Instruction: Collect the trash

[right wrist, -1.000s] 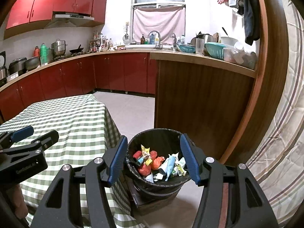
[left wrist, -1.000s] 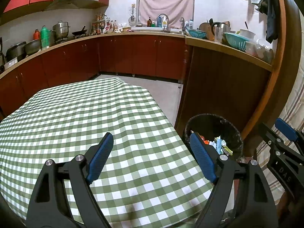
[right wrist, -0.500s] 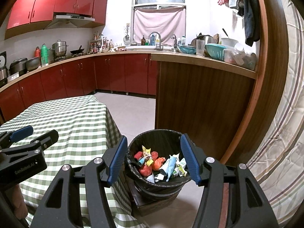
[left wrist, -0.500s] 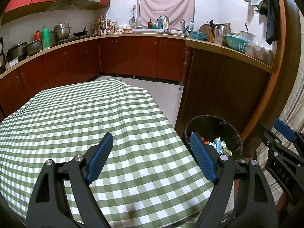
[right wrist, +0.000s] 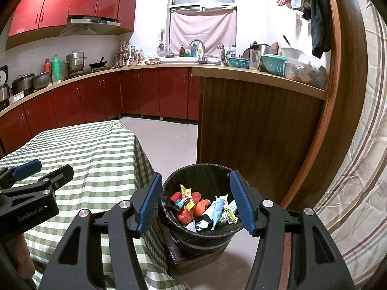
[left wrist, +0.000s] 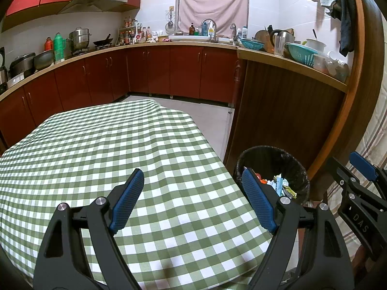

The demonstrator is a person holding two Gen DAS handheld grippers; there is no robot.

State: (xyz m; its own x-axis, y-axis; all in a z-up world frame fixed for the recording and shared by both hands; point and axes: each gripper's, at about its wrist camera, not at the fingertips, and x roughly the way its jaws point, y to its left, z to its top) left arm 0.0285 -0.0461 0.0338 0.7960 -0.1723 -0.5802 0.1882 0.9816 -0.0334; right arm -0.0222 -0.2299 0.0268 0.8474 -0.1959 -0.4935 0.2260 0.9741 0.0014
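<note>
A black-lined trash bin point(right wrist: 205, 232) stands on the floor at the table's right corner, holding several crumpled wrappers point(right wrist: 205, 205) in red, orange, white and blue. My right gripper point(right wrist: 194, 191) hovers above the bin, open, with nothing between its blue pads. My left gripper point(left wrist: 191, 186) is open over the green checked tablecloth point(left wrist: 101, 149), nothing between its fingers. In the left wrist view the bin point(left wrist: 293, 166) shows at the right, with the right gripper point(left wrist: 358, 174) past it. No loose trash shows on the cloth.
A wooden counter panel point(right wrist: 254, 133) rises just behind the bin. Red kitchen cabinets point(right wrist: 108, 96) line the far walls beyond a tiled floor point(right wrist: 169, 140). A striped fabric point(right wrist: 358, 181) hangs at the right. The bin rests on a low dark block point(right wrist: 193, 261).
</note>
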